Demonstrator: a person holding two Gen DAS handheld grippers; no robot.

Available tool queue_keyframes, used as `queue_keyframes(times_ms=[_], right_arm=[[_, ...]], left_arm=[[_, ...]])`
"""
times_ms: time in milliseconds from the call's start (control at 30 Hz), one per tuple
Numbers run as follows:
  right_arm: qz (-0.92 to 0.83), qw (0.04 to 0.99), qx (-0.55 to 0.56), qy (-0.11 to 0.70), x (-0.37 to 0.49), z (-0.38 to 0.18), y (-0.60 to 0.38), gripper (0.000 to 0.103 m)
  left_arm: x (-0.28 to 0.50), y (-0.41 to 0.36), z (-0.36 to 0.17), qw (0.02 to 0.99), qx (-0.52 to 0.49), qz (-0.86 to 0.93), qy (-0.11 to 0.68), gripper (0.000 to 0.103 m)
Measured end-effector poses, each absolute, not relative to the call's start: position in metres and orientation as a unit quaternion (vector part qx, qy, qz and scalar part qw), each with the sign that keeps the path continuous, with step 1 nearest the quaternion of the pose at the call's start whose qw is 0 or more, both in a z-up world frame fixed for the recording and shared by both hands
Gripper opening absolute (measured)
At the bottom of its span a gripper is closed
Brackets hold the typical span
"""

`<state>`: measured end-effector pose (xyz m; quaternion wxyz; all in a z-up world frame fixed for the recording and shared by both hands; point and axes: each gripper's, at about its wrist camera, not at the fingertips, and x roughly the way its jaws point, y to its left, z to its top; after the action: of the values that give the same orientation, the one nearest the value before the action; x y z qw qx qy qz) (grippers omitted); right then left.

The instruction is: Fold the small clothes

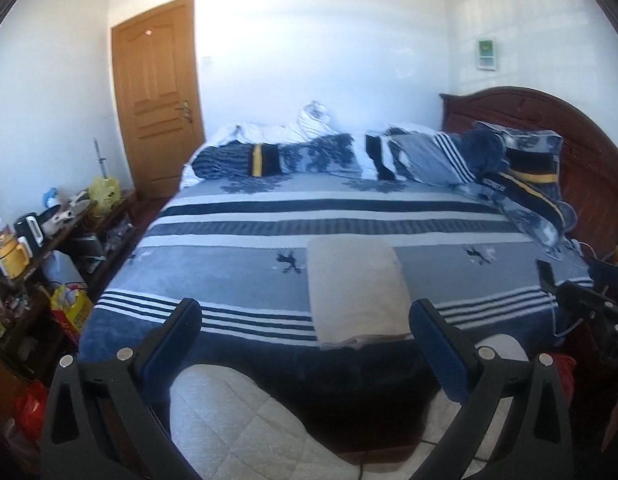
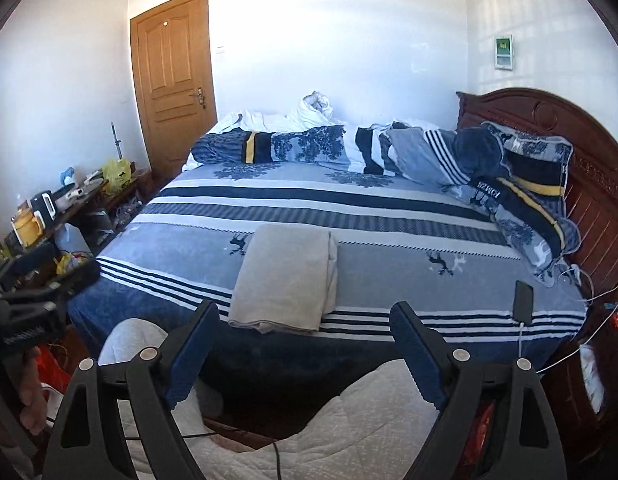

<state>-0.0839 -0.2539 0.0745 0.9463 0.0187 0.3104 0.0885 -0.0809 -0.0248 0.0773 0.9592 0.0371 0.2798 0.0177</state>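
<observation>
Soft beige folded cloth (image 2: 285, 276), rectangular

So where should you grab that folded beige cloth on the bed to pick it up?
Probably at the near edge of the folded beige cloth, the end closest to the foot of the bed. The layers there stack into a thick lip, so jaws coming in low from the front can slide around it. Both the left gripper and the right gripper are open and empty.

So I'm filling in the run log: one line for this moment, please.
garment: beige folded cloth flat at bed near edge | left gripper: open, empty | right gripper: open, empty | phone: on bed, right of cloth
</observation>
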Motion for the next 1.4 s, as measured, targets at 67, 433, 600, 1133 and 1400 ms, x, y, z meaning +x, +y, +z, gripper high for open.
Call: queue_keyframes(times_ms=[67,433,600,1133,1400], right_arm=[[0.084,0.945,0.020,0.314,-0.082,0.071,-0.253,0.090],[0.075,0.937,0.041,0.340,-0.069,0.057,-0.262,0.090],[0.075,0.936,0.039,0.341,-0.068,0.056,-0.260,0.090],[0.076,0.939,0.027,0.334,-0.074,0.057,-0.250,0.090],[0.075,0.939,0.026,0.335,-0.074,0.057,-0.247,0.090]], left_arm=[[-0.080,-0.027,0.076,0.958,0.039,0.009,0.284,0.103],[-0.082,-0.032,0.073,0.953,0.041,0.011,0.301,0.103],[-0.083,-0.031,0.074,0.953,0.040,0.010,0.301,0.103],[-0.089,-0.031,0.079,0.954,0.033,0.010,0.298,0.103],[-0.089,-0.037,0.080,0.953,0.034,0.008,0.301,0.103]])
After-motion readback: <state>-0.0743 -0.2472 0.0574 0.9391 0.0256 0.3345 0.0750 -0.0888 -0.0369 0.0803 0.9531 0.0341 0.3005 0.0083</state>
